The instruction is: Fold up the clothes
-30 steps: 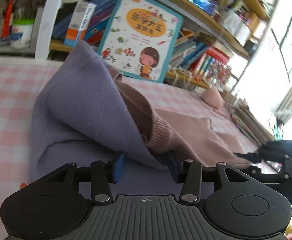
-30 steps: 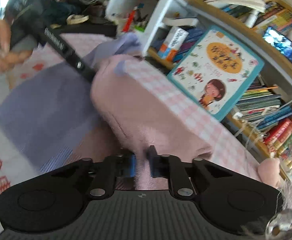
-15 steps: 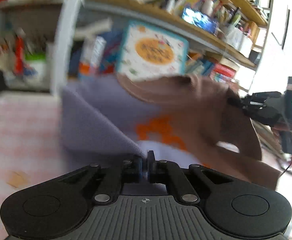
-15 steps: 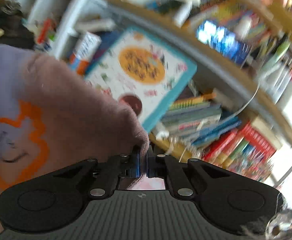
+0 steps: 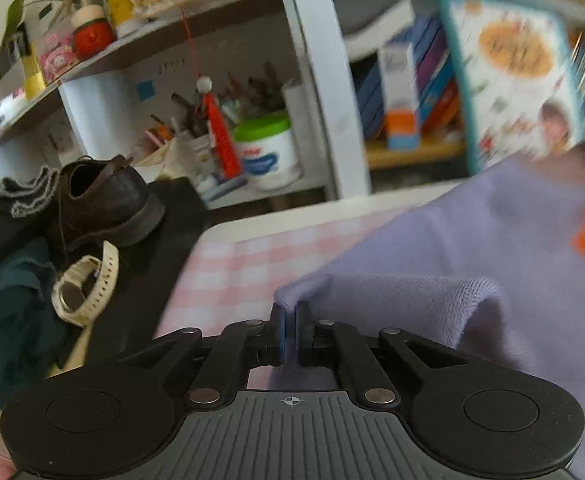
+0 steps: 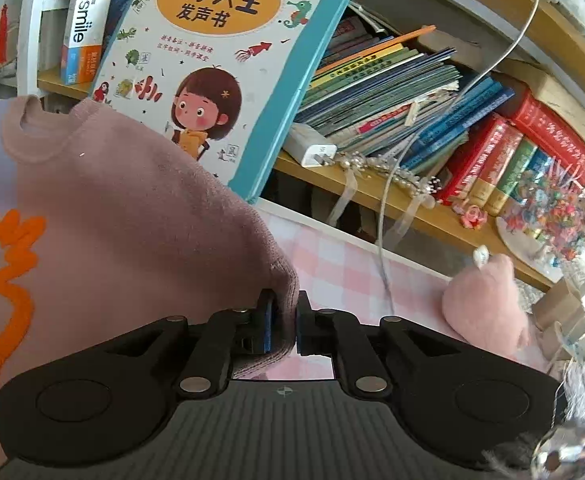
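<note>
The left hand-held gripper (image 5: 291,330) was clenched on the lilac edge of the sweater (image 5: 472,248), and the cloth ran off to its right over the pink-checked counter (image 5: 228,264). The right hand-held gripper (image 6: 283,326) pinched the same sweater's mauve shoulder (image 6: 140,216), the garment spreading to its left, with the picture book (image 6: 212,60) propped on the shelf behind.

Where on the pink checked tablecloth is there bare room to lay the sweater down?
Bare pink checked tablecloth lies between the black side surface and the lilac and dusty-pink sweater; a second patch runs toward the pink plush toy. The side surface's brown leather shoe and cream wristwatch crowd it.
</note>
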The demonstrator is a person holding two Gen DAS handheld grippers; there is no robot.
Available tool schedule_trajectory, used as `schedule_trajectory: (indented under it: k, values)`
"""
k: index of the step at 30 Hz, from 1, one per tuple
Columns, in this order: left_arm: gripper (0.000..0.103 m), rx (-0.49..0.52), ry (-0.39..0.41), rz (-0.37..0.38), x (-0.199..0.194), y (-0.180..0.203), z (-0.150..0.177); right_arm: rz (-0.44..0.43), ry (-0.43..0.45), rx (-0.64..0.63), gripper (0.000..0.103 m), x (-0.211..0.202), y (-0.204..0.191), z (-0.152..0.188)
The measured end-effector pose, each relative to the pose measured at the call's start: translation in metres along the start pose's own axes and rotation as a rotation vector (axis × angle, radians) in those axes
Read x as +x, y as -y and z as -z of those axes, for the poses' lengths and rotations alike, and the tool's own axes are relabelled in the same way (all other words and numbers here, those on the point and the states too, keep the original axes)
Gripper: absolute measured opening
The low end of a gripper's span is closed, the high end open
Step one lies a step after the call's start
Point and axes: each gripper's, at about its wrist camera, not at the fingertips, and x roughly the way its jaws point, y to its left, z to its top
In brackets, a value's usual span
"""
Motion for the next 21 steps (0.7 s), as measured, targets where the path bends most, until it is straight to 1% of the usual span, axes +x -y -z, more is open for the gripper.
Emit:
schedule_trajectory:
  k: [1,2,3,4,5,8,9,10,11,13,14,15,17,19,21]
  values:
    - [0.004,0.021,-0.014,-0.036,0.010,-0.001,-0.002,0.023,-0.002,-0.008,0.018,-0.002,0.001,0.000]
    - [0.006,0.019,-0.026,-0.067,0.015,-0.002,-0.002,0.046,0.000,-0.010,0.025,-0.003,0.004,0.000]
    - [0.007,-0.008,-0.023,-0.085,0.016,-0.004,-0.002,0.067,0.005,-0.004,0.036,-0.006,0.007,0.001]
    - [0.009,-0.041,-0.002,-0.073,0.011,-0.007,-0.003,0.088,0.011,0.002,0.040,-0.008,0.010,0.002]
    - [0.012,-0.074,0.022,-0.057,0.005,-0.010,-0.004,0.096,0.016,0.017,0.042,-0.010,0.014,0.004]
    - [0.012,-0.127,0.109,0.010,-0.028,-0.006,-0.004,0.074,0.032,0.093,0.042,-0.028,0.026,0.011]
    - [0.013,-0.120,0.137,0.046,-0.042,0.001,-0.002,0.067,0.045,0.106,0.042,-0.037,0.026,0.013]
    - [0.014,-0.110,0.154,0.094,-0.055,0.008,0.000,0.060,0.058,0.112,0.042,-0.048,0.024,0.016]
    - [0.018,-0.103,0.157,0.159,-0.065,0.016,0.005,0.051,0.074,0.119,0.044,-0.061,0.022,0.020]
    - [0.032,-0.088,0.162,0.291,-0.085,0.031,0.014,0.028,0.095,0.146,0.046,-0.086,0.020,0.030]
    - [0.047,-0.074,0.151,0.346,-0.089,0.040,0.019,0.015,0.104,0.162,0.048,-0.098,0.019,0.035]
    - [0.056,-0.058,0.139,0.399,-0.092,0.049,0.024,0.000,0.107,0.183,0.048,-0.111,0.019,0.042]
    - [0.057,-0.014,0.124,0.436,-0.094,0.066,0.033,-0.040,0.093,0.235,0.050,-0.133,0.018,0.056]
    - [0.057,0.017,0.107,0.424,-0.089,0.080,0.039,-0.100,0.064,0.304,0.051,-0.152,0.013,0.073]
    - [0.057,0.010,0.075,0.414,-0.079,0.086,0.042,-0.166,0.046,0.357,0.051,-0.168,0.005,0.089]
